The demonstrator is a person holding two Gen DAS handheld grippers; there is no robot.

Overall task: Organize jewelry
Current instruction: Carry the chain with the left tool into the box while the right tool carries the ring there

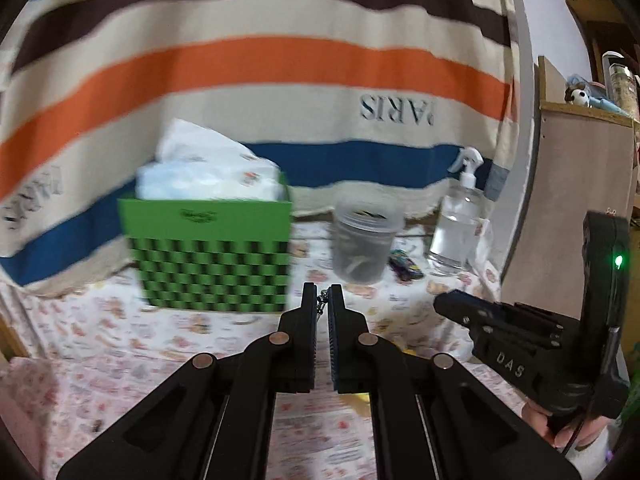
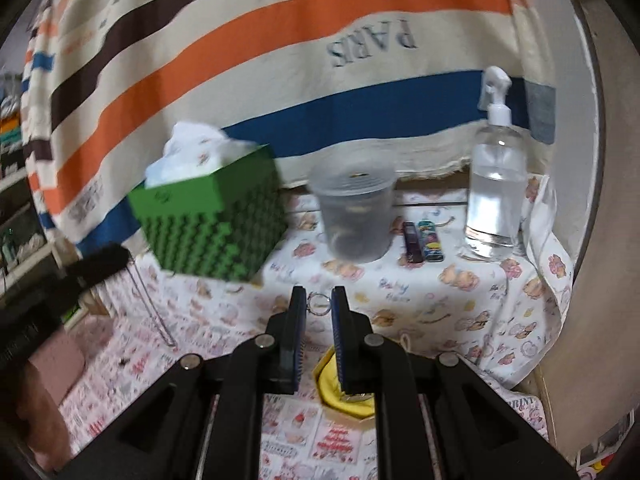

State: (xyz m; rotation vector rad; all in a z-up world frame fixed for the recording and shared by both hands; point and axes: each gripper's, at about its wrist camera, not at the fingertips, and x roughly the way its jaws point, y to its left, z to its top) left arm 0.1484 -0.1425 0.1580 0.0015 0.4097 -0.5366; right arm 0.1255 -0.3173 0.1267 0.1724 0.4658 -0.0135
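left tongs [image 1: 323, 294] pinched on chain [image 1: 320, 308] | right tongs [image 2: 319, 298] nipping ring [image 2: 319, 305] | both raised off worktop [image 2: 440, 292], likely heading for clear cup [image 2: 354, 216]

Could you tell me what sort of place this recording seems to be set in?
Probably a home, perhaps a child's room: a table under a baby-print cloth, a green tissue box, a spray bottle, and a striped PARIS sheet hung behind.

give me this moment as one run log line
left gripper: shut on chain | right gripper: shut on ring | both above table
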